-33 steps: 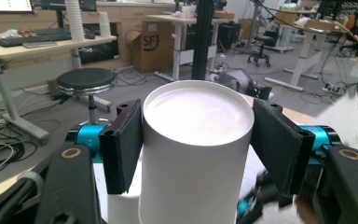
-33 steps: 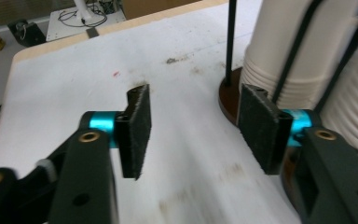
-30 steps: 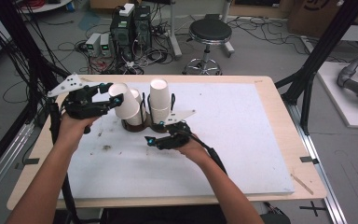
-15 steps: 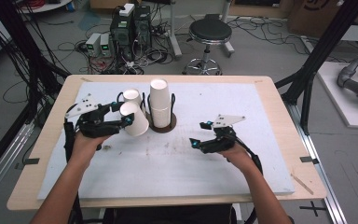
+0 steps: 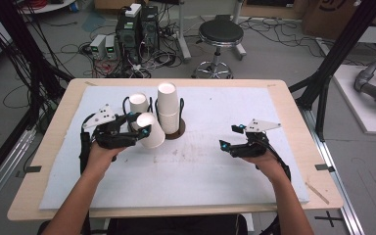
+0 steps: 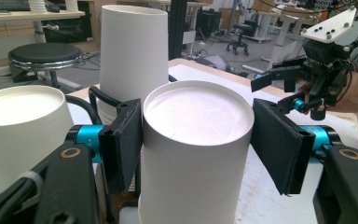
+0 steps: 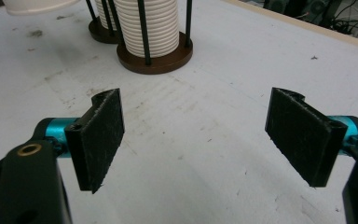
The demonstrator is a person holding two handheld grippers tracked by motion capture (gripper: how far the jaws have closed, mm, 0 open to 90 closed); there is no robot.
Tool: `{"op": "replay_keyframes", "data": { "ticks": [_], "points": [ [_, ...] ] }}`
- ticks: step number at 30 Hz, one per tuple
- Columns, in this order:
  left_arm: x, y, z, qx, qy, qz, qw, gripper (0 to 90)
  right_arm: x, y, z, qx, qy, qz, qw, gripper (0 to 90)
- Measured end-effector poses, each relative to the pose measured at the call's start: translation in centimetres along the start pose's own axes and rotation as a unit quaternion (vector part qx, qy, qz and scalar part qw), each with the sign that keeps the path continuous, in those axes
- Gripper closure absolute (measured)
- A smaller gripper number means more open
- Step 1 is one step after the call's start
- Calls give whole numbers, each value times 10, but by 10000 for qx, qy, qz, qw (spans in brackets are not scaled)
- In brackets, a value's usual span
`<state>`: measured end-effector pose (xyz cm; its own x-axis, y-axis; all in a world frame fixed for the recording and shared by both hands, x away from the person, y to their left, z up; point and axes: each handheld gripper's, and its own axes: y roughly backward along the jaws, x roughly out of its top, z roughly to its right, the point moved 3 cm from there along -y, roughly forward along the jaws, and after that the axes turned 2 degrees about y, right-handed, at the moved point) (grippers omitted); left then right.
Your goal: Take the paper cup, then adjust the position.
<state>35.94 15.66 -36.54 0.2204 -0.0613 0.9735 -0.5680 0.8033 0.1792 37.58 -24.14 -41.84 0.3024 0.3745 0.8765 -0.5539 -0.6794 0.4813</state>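
The left tongs (image 5: 144, 131) are clamped on a paper cup (image 5: 150, 129) just left of the cup stack (image 5: 168, 105), while the right tongs (image 5: 229, 138), jaws just spread apart and empty, sit well right of it, so setting the cup on the desk (image 5: 215, 176) looks next.

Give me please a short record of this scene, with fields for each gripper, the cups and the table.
left gripper: shut on a white paper cup, held upside down
right gripper: open, nothing between its jaws, above the table
cup stack: upright in a rod holder with a brown base
other cup: behind the held one
table: white mat, faint stains
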Motion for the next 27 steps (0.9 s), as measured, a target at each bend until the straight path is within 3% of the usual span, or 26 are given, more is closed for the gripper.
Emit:
{"op": "replay_keyframes", "data": {
  "ticks": [9,17,22,27],
  "points": [
    [-1,-7,0,-14,29,-7,10000,356,-1,1,1,119,-1,40,9999,201],
    [-6,-14,6,-54,-33,-16,10000,357,1,-5,-3,578,56,101,9983,201],
    [-10,-18,16,-192,-81,-30,9998,356,4,-5,-18,989,80,227,9948,200],
    [-11,-24,24,-342,-140,-73,9993,357,7,-4,-29,1234,149,410,9914,201]
  ]
}}
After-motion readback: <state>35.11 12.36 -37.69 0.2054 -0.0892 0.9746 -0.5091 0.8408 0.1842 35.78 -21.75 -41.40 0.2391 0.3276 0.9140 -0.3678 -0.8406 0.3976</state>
